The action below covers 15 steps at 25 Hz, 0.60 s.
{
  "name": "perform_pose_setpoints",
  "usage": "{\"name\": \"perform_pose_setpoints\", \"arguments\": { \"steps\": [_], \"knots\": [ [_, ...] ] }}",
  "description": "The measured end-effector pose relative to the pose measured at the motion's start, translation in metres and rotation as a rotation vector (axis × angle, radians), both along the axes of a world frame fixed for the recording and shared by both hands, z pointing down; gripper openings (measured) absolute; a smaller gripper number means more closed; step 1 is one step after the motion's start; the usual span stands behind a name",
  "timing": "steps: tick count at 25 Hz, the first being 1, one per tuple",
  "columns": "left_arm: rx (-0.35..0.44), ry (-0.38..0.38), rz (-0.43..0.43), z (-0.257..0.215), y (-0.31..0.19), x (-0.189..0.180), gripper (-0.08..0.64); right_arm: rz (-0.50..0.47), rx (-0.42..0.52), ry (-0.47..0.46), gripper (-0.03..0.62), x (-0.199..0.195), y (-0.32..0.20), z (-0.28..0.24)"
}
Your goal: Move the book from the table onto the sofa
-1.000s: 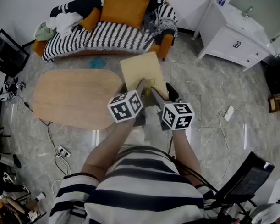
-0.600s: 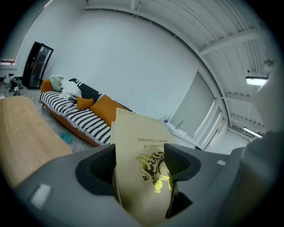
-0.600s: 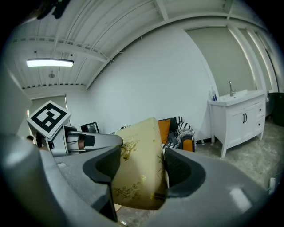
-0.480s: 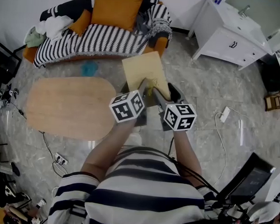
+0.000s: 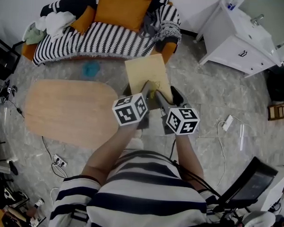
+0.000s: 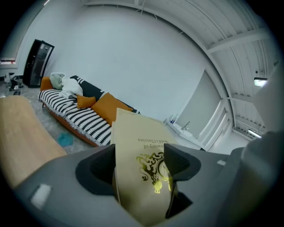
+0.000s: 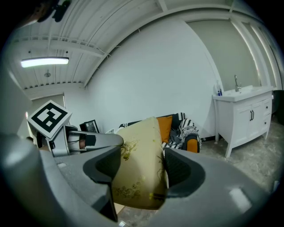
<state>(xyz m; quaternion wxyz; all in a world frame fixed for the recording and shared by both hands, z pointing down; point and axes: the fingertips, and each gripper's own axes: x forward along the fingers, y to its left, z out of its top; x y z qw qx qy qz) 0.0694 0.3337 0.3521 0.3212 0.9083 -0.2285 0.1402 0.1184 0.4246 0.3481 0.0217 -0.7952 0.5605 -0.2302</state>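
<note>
Carry step in hand. Left gripper (image 5: 146, 90) and right gripper (image 5: 169, 96) each have fingers clamped on the book (image 5: 145, 72), held above the floor beside the surface (image 5: 67, 110). Next, I judge: reach the sofa (image 5: 107, 36), lower, release.

Head view looks steeply down, gripper views nearly level along their fingers (image 6: 95, 167); all share the sofa (image 5: 105, 37)

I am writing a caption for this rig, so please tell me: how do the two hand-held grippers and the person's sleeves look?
The left gripper and the right gripper have grey bodies with dark, scooped jaw pads. Each carries a white cube printed with black square markers. The person wears a black-and-white striped top whose sleeves leave the forearms bare. Dark cables run beside the right arm.
</note>
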Motion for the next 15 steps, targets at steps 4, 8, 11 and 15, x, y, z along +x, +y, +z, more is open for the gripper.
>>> {"name": "perform_pose_setpoints", "arguments": {
  "steps": [4, 8, 11, 15],
  "knots": [
    [-0.008, 0.001, -0.014, 0.004, -0.023, 0.002, 0.333, -0.015, -0.009, -0.009, 0.305, 0.005, -0.024, 0.004],
    [-0.022, 0.006, -0.025, 0.006, -0.037, 0.007, 0.332, -0.025, -0.021, -0.004, 0.304, 0.009, -0.038, 0.005],
    [-0.031, 0.014, -0.039, 0.006, -0.045, 0.013, 0.331, -0.034, -0.030, 0.003, 0.304, 0.017, -0.046, 0.003],
    [-0.028, 0.015, -0.069, 0.005, -0.053, 0.027, 0.331, -0.062, -0.023, 0.002, 0.302, 0.033, -0.055, 0.003]
  ]
}}
